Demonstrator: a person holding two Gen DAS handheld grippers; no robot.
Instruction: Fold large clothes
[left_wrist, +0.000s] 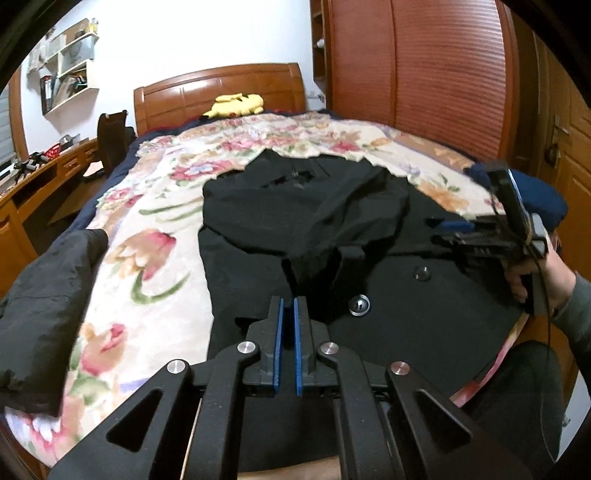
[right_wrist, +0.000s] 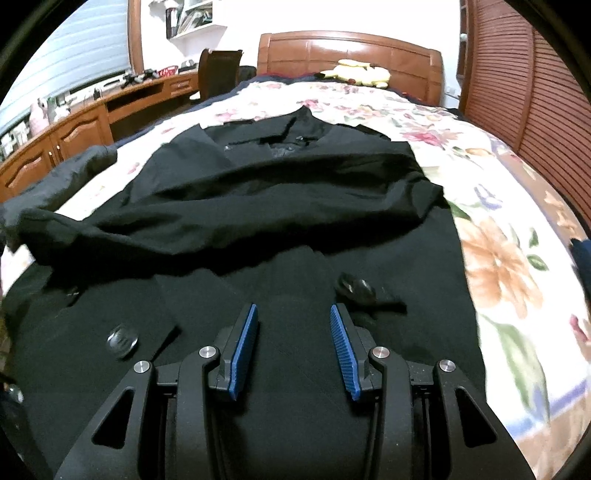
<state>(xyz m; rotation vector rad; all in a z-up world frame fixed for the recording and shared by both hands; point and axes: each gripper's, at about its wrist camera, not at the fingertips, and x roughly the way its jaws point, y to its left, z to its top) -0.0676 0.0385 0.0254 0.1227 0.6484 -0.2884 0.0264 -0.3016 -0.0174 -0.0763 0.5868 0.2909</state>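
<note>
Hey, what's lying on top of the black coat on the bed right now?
One sleeve of the black coat is folded across its chest. Two buttons show below it. The sleeve hides the front beneath it, and the floral blanket under the coat is covered.

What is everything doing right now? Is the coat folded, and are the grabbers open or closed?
black coat: flat on the bed, sleeves folded across its chest, bottom half not yet folded.
left hand-held gripper: shut, holding nothing.
right hand-held gripper: open, empty, over the coat.
coat buttons: showing, front side up.
yellow plush toy: lying by the headboard.
dark puffy jacket: bunched at the bed's edge.
</note>
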